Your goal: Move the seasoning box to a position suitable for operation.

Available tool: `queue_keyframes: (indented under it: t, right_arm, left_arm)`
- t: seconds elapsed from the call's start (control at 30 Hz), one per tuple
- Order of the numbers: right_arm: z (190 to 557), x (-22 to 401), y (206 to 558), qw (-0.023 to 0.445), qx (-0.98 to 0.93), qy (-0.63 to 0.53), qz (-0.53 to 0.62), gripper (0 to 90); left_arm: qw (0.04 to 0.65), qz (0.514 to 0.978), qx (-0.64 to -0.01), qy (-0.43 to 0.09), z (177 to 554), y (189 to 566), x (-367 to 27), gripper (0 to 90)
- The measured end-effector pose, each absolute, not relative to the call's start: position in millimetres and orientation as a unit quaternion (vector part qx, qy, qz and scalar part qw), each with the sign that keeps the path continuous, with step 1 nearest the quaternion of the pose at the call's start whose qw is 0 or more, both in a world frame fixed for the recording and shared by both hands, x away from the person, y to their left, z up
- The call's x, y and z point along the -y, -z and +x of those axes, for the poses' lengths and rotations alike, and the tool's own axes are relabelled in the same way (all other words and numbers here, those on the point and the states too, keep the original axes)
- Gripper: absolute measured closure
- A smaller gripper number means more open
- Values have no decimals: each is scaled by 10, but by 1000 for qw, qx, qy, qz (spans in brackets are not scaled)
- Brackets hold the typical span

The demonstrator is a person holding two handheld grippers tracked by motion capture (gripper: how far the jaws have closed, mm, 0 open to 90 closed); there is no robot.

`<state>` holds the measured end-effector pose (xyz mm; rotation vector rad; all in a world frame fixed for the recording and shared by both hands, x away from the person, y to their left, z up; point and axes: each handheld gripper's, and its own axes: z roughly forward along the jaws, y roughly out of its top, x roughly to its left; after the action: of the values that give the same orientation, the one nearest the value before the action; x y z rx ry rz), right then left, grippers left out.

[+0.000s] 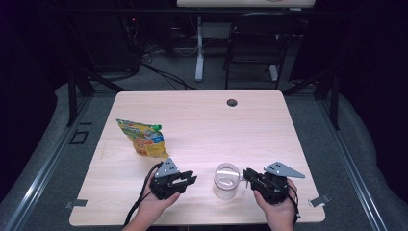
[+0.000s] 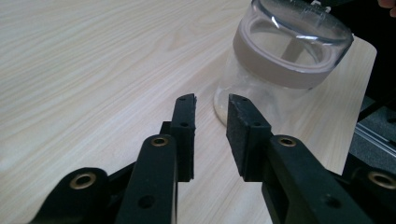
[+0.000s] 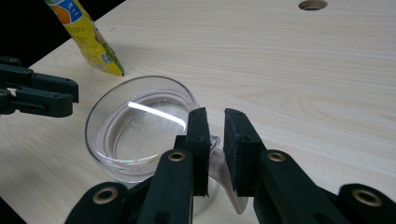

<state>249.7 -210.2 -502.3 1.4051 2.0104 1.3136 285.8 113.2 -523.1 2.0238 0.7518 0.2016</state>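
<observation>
A clear glass jar (image 1: 226, 182) with a wide lid stands near the table's front edge, between my two grippers. My right gripper (image 1: 246, 174) reaches it from the right. In the right gripper view (image 3: 212, 116) its jaws are shut on a clear tab at the rim of the jar (image 3: 140, 133). My left gripper (image 1: 192, 179) is to the left of the jar and apart from it. In the left gripper view (image 2: 210, 101) its jaws stand a narrow gap apart with nothing between them, and the jar (image 2: 280, 70) rises just ahead to the right.
A yellow snack bag (image 1: 144, 138) lies at the table's left, behind my left gripper, and its corner (image 3: 88, 42) shows in the right gripper view. A cable hole (image 1: 232, 102) sits at the far edge of the light wooden table (image 1: 207, 125). A dark chair (image 1: 255, 38) stands beyond.
</observation>
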Motion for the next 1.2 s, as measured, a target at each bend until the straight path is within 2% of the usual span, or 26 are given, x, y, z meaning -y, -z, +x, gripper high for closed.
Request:
queue_keyframes:
  t: [0.47, 1.0, 1.2]
  right_arm:
    - [2499, 2125, 5059, 172, -700, -480, 500, 850]
    - [2482, 2121, 5074, 178, -697, -484, 498, 846]
    - [2484, 2121, 5083, 176, -695, -488, 498, 839]
  left_arm:
    - [464, 836, -284, -78, 2856, 5253, -975, 899]
    - [456, 853, -245, -66, 2822, 5271, -642, 900]
    - [454, 854, -245, -65, 2818, 5269, -635, 900]
